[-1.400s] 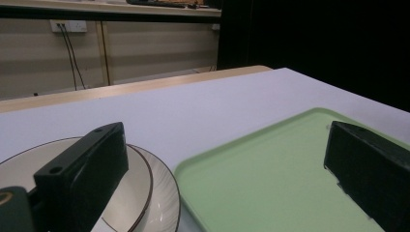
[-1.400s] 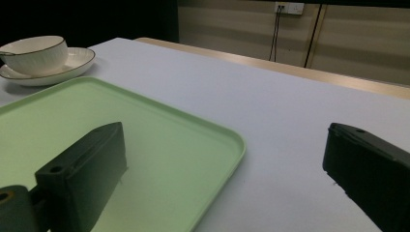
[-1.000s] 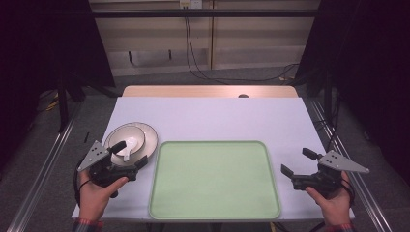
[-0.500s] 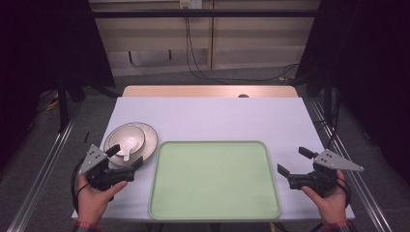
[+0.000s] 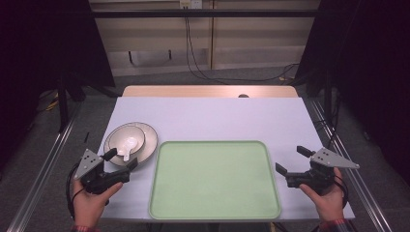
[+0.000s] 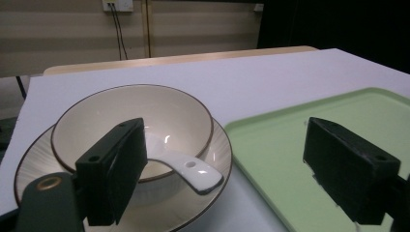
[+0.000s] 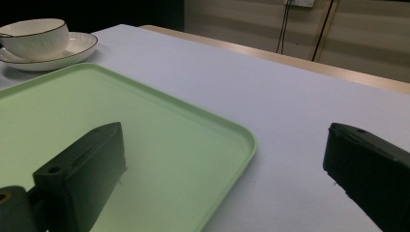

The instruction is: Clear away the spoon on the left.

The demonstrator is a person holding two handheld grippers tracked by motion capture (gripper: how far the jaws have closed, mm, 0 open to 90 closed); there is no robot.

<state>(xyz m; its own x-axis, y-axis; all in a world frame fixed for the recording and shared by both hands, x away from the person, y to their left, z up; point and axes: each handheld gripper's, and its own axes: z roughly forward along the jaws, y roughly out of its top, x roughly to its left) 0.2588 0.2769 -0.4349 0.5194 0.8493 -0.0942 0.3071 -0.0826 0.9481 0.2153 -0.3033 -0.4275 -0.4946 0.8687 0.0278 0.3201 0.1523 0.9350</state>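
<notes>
Bowl (image 5: pixel 126 141) on plate (image 5: pixel 147 140), left of tray (image 5: pixel 215 181).

One bowl (image 5: pixel 126 141) on one plate (image 5: pixel 147 140) at the near left, one white spoon (image 5: pixel 128 146) in the bowl, one green tray (image 5: pixel 215 179) in the middle, two hand-held grippers, left (image 5: pixel 121 160) and right (image 5: pixel 292 160)

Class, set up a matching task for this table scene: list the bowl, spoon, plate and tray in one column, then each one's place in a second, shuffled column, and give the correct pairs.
Things:
1. bowl
2. spoon
3. plate
4. tray

Places:
A. directly on the white table, under the bowl
B. lying in the bowl, handle over its rim
C. standing on the plate
D. between the two grippers, nothing on it

Pairs: 1-C, 2-B, 3-A, 4-D
</notes>
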